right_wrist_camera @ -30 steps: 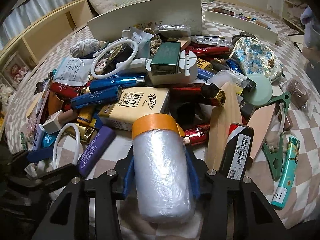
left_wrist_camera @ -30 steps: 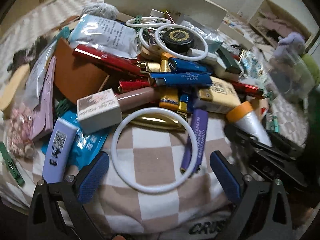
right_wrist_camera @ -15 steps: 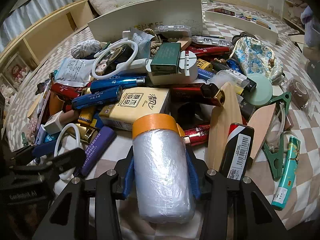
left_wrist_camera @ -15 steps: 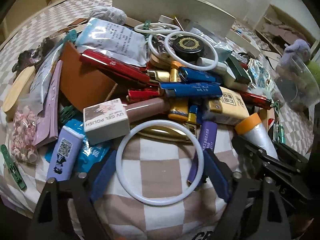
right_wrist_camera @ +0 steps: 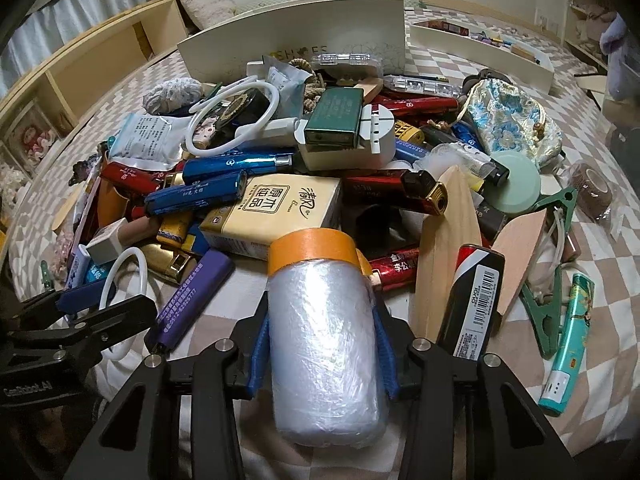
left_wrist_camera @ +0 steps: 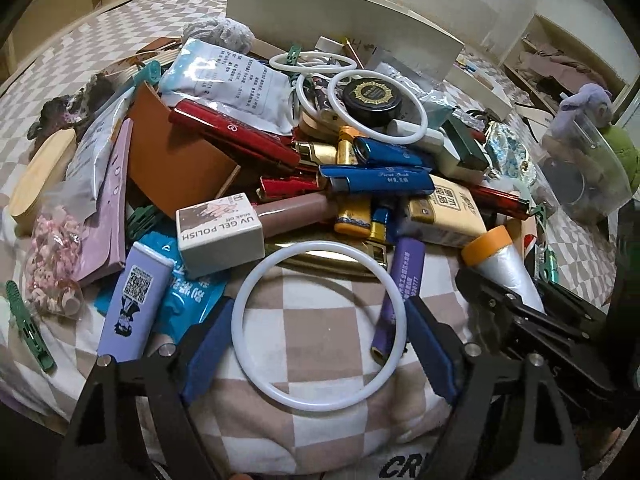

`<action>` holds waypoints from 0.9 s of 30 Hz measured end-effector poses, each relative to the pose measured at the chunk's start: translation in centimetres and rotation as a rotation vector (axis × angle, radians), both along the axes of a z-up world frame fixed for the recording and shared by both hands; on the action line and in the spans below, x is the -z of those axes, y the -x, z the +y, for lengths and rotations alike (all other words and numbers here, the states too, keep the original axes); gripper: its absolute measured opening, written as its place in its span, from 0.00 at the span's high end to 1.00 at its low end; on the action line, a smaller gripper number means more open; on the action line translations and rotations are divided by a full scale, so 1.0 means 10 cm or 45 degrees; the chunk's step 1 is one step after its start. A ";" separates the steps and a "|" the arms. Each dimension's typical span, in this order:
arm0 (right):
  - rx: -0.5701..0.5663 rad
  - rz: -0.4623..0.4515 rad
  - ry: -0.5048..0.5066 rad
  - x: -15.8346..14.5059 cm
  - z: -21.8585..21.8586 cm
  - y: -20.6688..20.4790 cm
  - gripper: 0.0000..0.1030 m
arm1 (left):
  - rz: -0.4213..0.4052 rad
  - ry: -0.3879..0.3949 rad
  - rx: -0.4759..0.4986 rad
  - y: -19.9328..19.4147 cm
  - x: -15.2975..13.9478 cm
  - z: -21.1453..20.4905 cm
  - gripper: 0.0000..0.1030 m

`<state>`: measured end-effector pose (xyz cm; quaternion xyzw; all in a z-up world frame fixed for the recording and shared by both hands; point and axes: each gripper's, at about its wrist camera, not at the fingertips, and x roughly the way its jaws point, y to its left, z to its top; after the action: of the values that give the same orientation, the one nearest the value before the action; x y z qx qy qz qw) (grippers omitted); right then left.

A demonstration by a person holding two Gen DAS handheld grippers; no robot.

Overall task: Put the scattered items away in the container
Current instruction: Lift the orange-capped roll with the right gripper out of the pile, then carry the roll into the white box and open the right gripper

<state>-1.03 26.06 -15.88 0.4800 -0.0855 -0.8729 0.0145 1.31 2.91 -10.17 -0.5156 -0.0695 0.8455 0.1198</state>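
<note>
My right claw point(right_wrist_camera: 323, 342) points steeply down, pinching the film roll point(right_wrist_camera: 324, 344) at the pile's near edge. My left claw point(left_wrist_camera: 318, 338), jaws just narrowed, brackets the white ring point(left_wrist_camera: 319, 322) on the checked cloth point(left_wrist_camera: 316, 432).

Bare checkered cloth point(left_wrist_camera: 320, 320) near edge passable; item pile point(left_wrist_camera: 320, 168) blocks beyond.

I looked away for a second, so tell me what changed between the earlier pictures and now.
The left gripper closed in around the large white plastic ring on the checked cloth; its blue pads now flank the ring, contact unclear. The right gripper stayed clamped on the plastic-film roll with orange tape. The pile did not shift.
</note>
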 end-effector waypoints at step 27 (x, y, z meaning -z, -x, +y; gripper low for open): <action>-0.030 0.286 0.027 -0.99 -0.08 0.16 0.59 | 0.255 -0.039 0.051 0.22 -0.79 -0.06 0.18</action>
<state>-2.67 25.25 -5.94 0.3800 -0.0869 -0.9200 0.0395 -0.94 2.28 -2.28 -0.4279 -0.0600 0.8891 0.1511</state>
